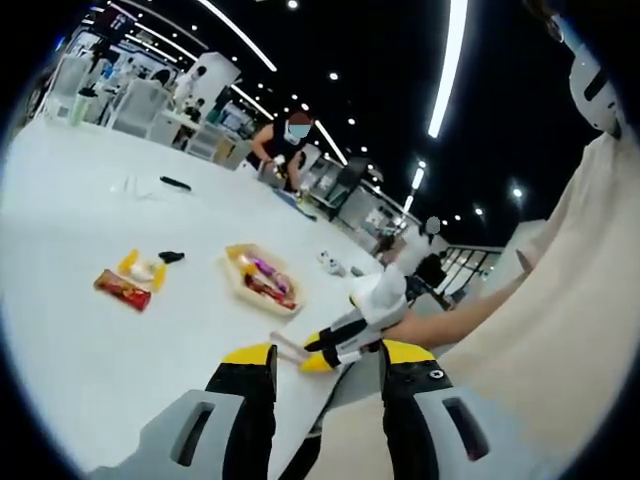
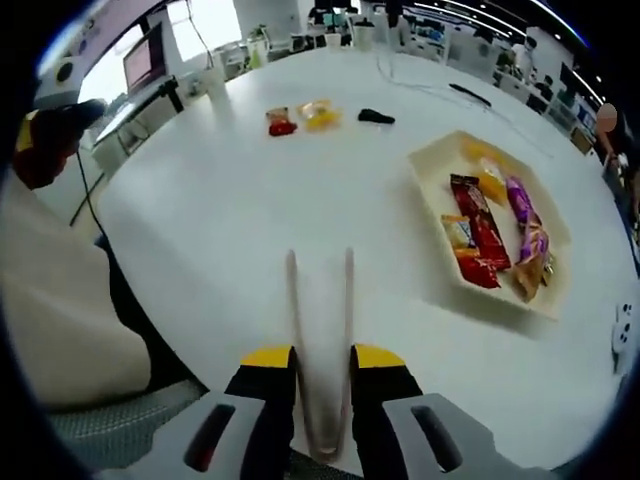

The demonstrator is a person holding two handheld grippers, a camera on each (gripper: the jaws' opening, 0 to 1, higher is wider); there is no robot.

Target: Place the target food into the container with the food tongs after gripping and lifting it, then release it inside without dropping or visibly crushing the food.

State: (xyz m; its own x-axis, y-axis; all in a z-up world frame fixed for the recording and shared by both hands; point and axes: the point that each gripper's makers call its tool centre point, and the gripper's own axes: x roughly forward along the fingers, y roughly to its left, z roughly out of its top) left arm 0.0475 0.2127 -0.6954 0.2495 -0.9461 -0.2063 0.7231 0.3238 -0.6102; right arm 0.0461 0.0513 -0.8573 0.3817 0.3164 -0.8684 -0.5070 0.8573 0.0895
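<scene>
White table (image 2: 220, 230): one tray (image 2: 430, 180), one pair of tongs (image 2: 320, 300) clamped in right tool (image 2: 322, 358); left tool (image 1: 325, 360) released.

Tongs (image 2: 320, 330): pale, translucent, two arms spread in a narrow V, tips above bare tabletop, short of the tray.
Container (image 2: 432, 195): cream rectangular tray, flat on the white table, holding red, purple and orange packets.
Loose food (image 2: 281, 122): red packet and yellow-orange packet (image 2: 318, 113) side by side, well apart from the tray.
</scene>
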